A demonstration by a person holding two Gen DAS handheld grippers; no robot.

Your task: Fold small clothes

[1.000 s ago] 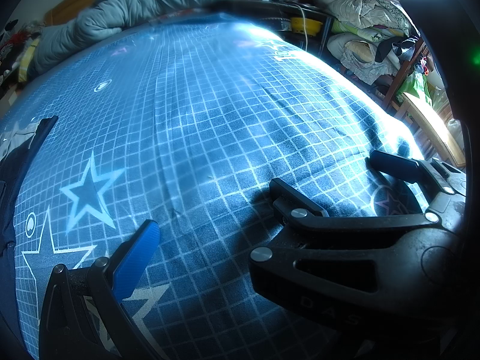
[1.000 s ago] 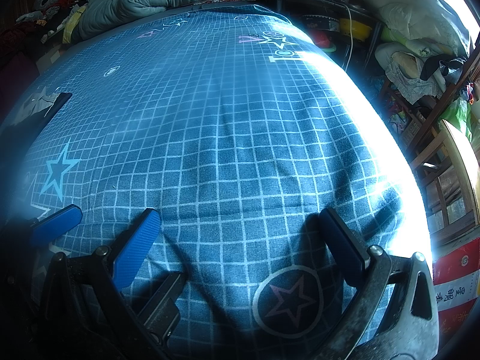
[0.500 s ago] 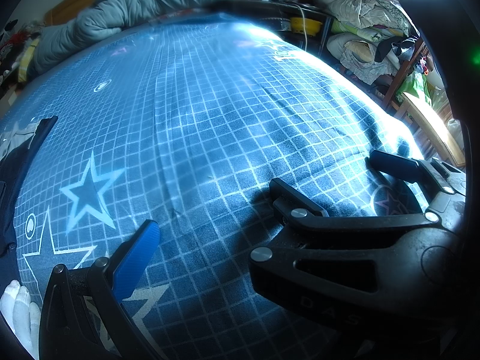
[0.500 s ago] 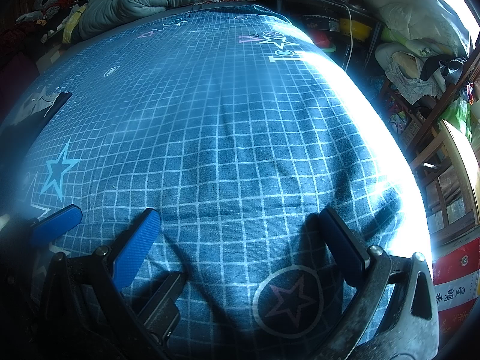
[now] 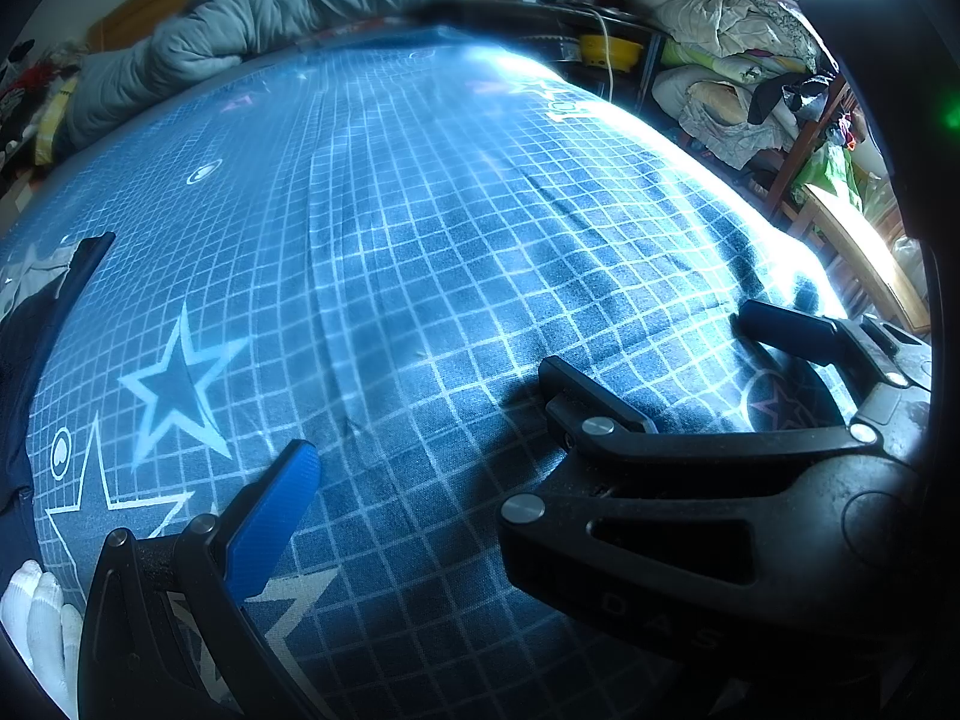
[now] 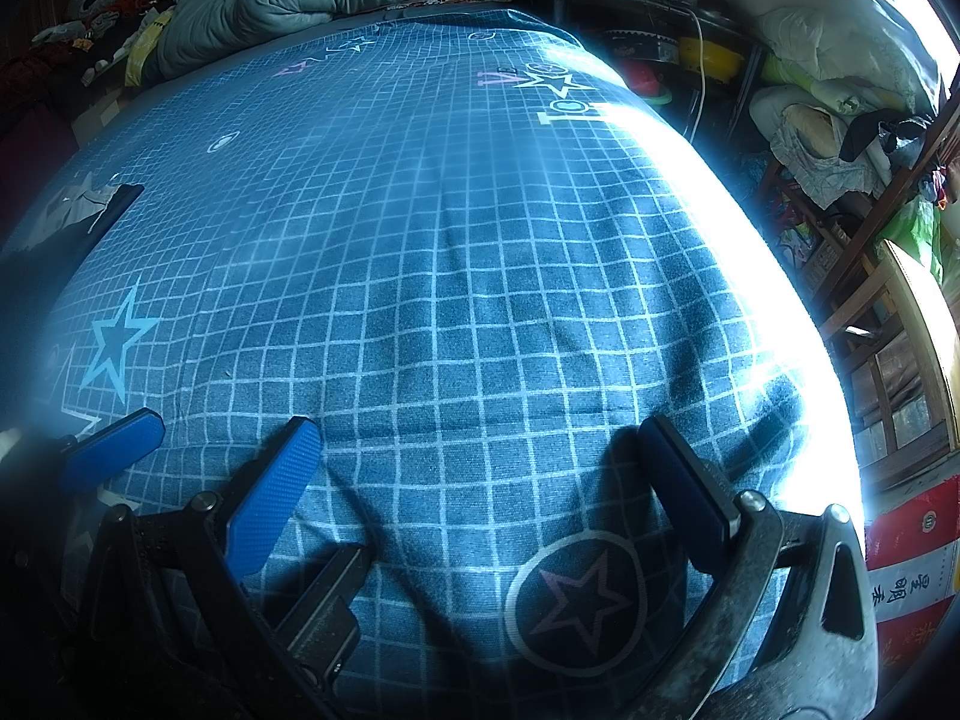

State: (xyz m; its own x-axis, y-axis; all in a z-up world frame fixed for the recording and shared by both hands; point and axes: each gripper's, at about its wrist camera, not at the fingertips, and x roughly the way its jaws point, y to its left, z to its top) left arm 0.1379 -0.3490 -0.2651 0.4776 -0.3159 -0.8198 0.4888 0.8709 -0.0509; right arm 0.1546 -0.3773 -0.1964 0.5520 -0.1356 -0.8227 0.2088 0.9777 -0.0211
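Two views are showing the bed (image 5: 456, 228). Left wrist: the left tongs (image 5: 420, 414) are hovering spread and empty; the dark garment (image 5: 36, 324), soft, light and limp, is lying at the far left edge, best pinched at a hem corner. Right wrist: the right tongs (image 6: 480, 450) are gaping empty, well apart from it.

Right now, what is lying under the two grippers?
Only the blue grid bedsheet lies under the open left gripper and right gripper; no garment there. Dark clothing lies far to the left. Anything beneath the sheet is hidden.
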